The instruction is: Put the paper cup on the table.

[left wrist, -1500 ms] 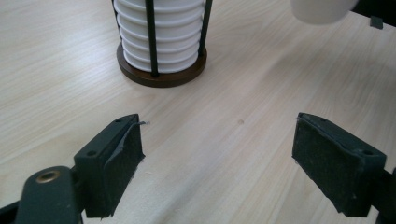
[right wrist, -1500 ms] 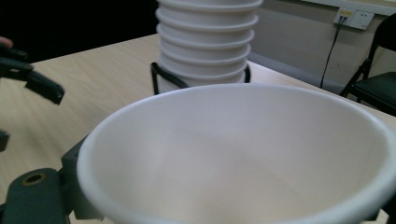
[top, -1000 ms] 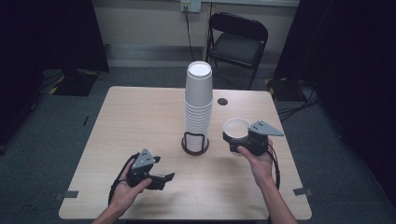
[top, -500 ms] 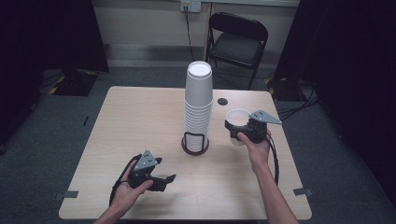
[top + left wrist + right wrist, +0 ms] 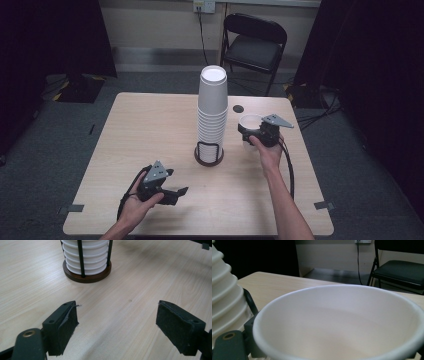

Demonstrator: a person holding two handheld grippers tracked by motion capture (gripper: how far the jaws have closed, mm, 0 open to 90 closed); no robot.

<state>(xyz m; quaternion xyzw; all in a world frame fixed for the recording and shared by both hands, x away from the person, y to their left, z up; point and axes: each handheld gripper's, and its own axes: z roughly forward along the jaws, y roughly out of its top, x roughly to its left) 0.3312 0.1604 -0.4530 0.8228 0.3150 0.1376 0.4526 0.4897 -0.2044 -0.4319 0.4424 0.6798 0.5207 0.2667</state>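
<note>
1. White paper is what the single cup (image 5: 250,121) is made of; in the high view it is seen right of centre, mouth upward, gripped by the right gripper (image 5: 256,134) just right of the tall stack.
2. In the right gripper view the cup's (image 5: 342,322) open mouth is spread across the lower frame, and the jaws are clenched against its wall; part of one jaw is glimpsed at the lower left.
3. White cups are nested upside down into a stack of cups (image 5: 211,110) at the centre of the high view, held in a dark wire holder (image 5: 208,153) on a round brown base.
4. In the left gripper view the holder's base (image 5: 86,275) is seen at the upper centre, with stacked rims behind two black wires.
5. The left gripper (image 5: 176,192) is held low at the lower left of the high view, near the table's front edge and well apart from the holder.
6. Its jaws are spread wide and grasp nothing; bare wood lies between them in its own view.
7. The wooden table (image 5: 150,130) carries a small dark disc (image 5: 238,108) just right of the stack.
8. A black folding chair (image 5: 255,42) stands beyond the table at the upper centre.
</note>
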